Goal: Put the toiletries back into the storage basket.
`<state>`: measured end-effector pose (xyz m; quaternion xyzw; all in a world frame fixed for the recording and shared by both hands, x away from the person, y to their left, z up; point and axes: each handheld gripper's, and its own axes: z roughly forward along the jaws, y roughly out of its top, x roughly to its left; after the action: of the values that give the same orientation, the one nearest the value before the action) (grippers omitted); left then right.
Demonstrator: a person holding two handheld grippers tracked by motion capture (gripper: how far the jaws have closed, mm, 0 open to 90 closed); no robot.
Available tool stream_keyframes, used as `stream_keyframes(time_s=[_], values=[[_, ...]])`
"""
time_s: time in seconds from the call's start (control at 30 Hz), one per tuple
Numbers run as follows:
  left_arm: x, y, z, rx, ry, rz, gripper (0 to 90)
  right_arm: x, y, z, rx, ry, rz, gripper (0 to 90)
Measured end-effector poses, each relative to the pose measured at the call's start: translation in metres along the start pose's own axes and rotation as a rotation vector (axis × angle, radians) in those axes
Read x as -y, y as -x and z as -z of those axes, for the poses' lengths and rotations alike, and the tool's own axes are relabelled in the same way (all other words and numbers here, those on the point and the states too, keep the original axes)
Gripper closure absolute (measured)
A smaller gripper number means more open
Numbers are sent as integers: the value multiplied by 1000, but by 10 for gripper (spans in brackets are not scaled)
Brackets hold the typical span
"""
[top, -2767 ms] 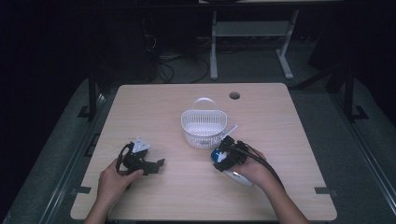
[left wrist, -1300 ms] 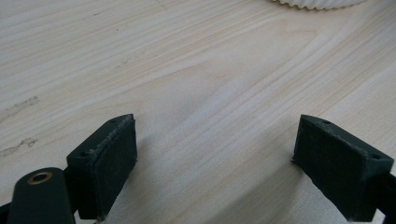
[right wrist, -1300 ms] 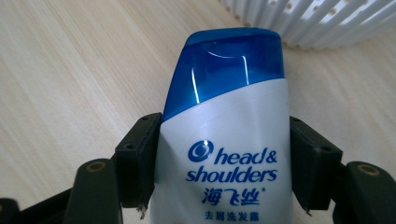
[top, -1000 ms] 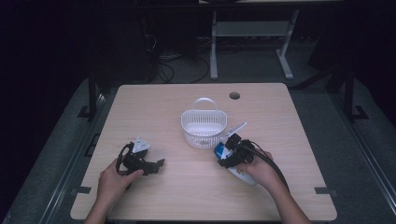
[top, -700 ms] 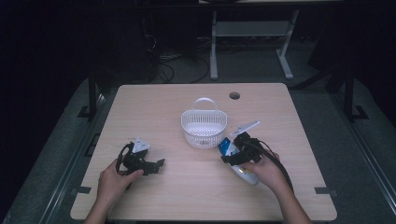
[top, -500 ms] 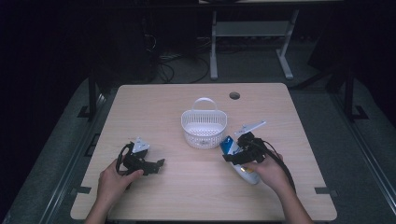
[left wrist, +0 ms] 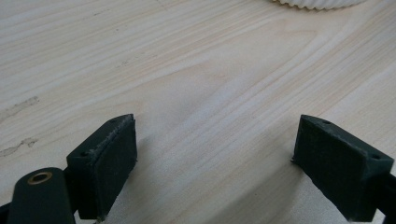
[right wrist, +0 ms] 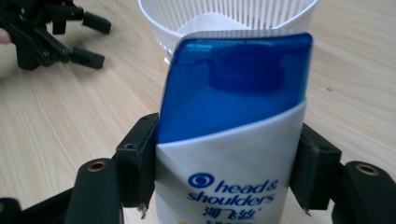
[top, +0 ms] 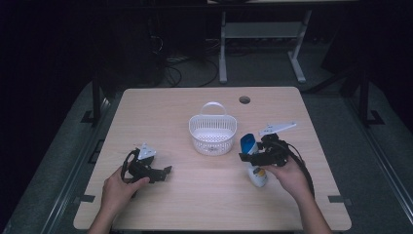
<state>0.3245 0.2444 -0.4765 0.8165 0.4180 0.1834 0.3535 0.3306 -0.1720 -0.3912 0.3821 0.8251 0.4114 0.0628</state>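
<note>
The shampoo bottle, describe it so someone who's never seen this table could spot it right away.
Start at the wooden table and find the white basket near its middle. Just right of the basket, the right gripper is shut on the shampoo bottle. It is white with a blue cap and a blue Head & Shoulders logo, the one coloured thing on the table.

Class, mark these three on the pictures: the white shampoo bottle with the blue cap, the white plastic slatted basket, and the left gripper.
White shampoo bottle with blue cap (right wrist: 233,88), right gripper view, on the cap.
White plastic slatted basket (top: 213,142), high view, on its front wall.
Left gripper (left wrist: 215,163), left gripper view, midway between its fingers.
</note>
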Motion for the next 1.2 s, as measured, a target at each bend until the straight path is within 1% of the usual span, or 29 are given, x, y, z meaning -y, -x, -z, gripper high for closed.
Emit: stream_keyframes(time_s=[0.17,0.3,0.43,0.53,0.6,0.67,0.83,0.9,1.2], values=[[0,0,0,0,-2,-3,129,-1,4,10,0,30,-13,350],[0,0,0,0,-3,-3,129,0,6,14,-6,58,-26,350],[0,0,0,0,-3,-4,129,-1,7,19,-14,88,-29,349],[0,0,0,0,-4,-4,129,-3,7,22,-7,102,-23,349],[0,0,0,0,-3,-5,129,-4,8,25,-5,118,-29,348],[0,-1,1,0,-9,-10,129,-5,9,27,-5,134,-21,348],[0,0,0,0,-5,-5,129,-10,10,34,0,161,-37,348],[0,0,0,0,-6,-6,129,-12,10,36,6,175,-32,348],[0,0,0,1,-6,-5,129,-19,8,41,-1,214,-25,348]])
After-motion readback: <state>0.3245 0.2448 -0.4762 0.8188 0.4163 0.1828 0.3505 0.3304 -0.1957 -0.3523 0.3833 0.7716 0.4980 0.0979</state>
